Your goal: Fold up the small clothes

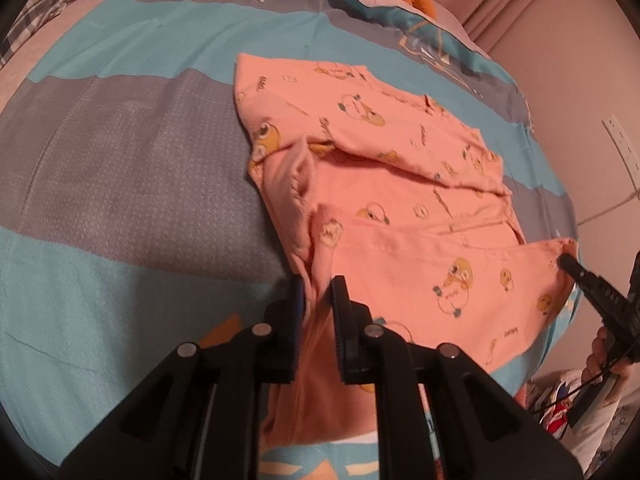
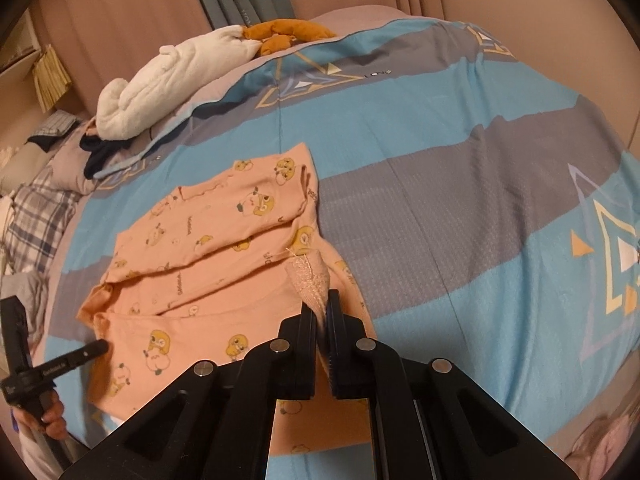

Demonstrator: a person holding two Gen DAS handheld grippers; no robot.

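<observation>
The left gripper (image 1: 318, 292) has its two fingers drawn in on a bunched fold at one bottom corner of the pink garment (image 1: 392, 184), with only a narrow gap between them and that gap filled by cloth. From its own camera the fabric runs up out of the jaws toward twelve o'clock and spreads away toward two o'clock.

The garment, pink with small yellow cartoon prints, lies on the bedspread (image 1: 120, 160), a blue and grey striped cover. It sits partly folded: the upper part is laid over in a flap across the middle, and the lower hem is raised at both corners.

In the left camera the right gripper (image 1: 566, 262) comes in at about three o'clock, its tip touching the far hem corner. Its own camera shows the right gripper (image 2: 322, 312) clenched nearly tight on a ribbed strip of pink cloth that stands up between the fingers toward twelve o'clock. There the garment (image 2: 224, 240) spreads toward ten o'clock, and the other gripper's tip (image 2: 98, 346) meets its edge at about nine o'clock.

At the head of the bed, near eleven o'clock, rest a white towel (image 2: 168, 80) and an orange plush toy (image 2: 284, 34).
</observation>
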